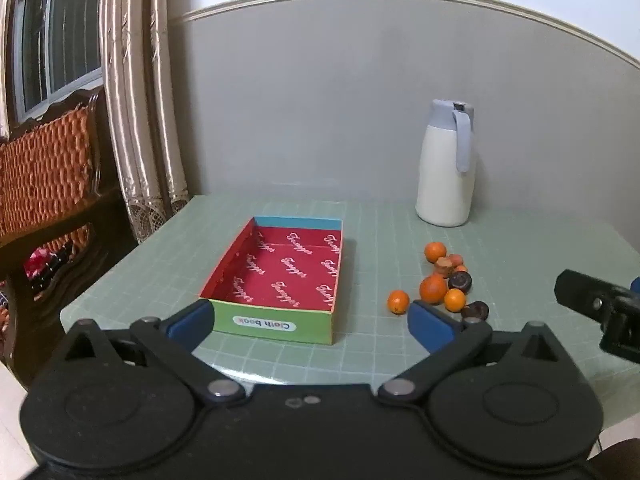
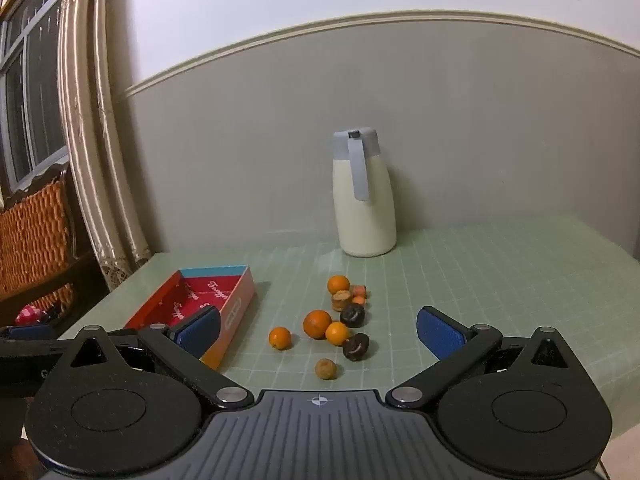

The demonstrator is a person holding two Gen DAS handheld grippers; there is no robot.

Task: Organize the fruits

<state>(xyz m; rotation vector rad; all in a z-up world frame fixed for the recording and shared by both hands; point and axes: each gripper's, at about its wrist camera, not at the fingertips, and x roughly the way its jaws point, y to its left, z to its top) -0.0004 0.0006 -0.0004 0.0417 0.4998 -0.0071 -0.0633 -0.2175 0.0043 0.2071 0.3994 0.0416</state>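
- A green gridded mat covers the table, which runs back to a grey-panelled wall.
- To the left of the box, off the table, hang pale curtains with a wooden chair and its orange woven back beside them.
- A cream jug with a grey lid and handle stands upright well behind the box, near the wall, off to its right.
- The box is the open tray on the mat, red-lined with a green near wall and a blue far wall; nothing lies in it.
- The left gripper hovers just in front of the box, its blue pads spread wide, roughly the box's width, and holding nothing.
- The right gripper sits to the right of the box and nearer the viewer than the fruit, jaws likewise wide apart and empty.
- The fruits lie in a loose cluster on the mat just right of the box, none inside it.
- The largest orange is mid-cluster, touching a smaller orange.
- Another orange sits at the far end of the cluster, and a lone small orange is the piece closest to the box.
- Two dark round fruits lie on the side away from the box; I can't make out what they are.
- A small tan fruit lies nearest the viewer, apart from the rest.
- A few small brownish and reddish pieces huddle by the far orange.
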